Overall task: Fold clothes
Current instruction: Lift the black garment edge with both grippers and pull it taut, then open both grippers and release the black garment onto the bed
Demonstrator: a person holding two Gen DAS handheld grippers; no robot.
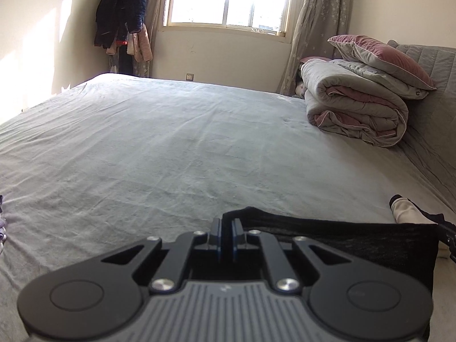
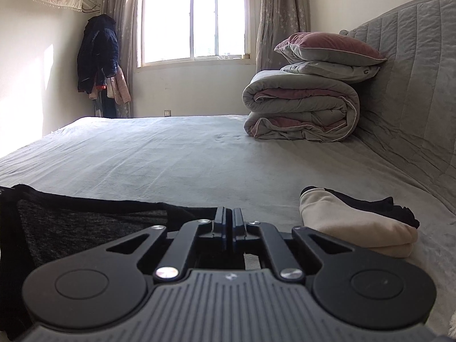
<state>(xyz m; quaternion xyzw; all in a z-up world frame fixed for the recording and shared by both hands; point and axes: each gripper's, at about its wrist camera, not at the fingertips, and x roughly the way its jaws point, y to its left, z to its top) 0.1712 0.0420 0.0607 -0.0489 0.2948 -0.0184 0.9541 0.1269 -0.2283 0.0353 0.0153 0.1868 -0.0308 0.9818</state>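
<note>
Dark garment (image 1: 342,239): stretched between both grippers at the near edge of the bed (image 1: 171,148).
Left gripper (image 1: 227,223) and right gripper (image 2: 228,213) are clamped tight on its top edge; even tension is advised. Beyond the garment, folded clothes (image 2: 356,222), then rolled quilt (image 2: 299,108), are noted.

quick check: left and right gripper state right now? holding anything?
Left gripper: closed on the edge of the dark garment.
Right gripper: closed on the same dark garment's other end.
</note>
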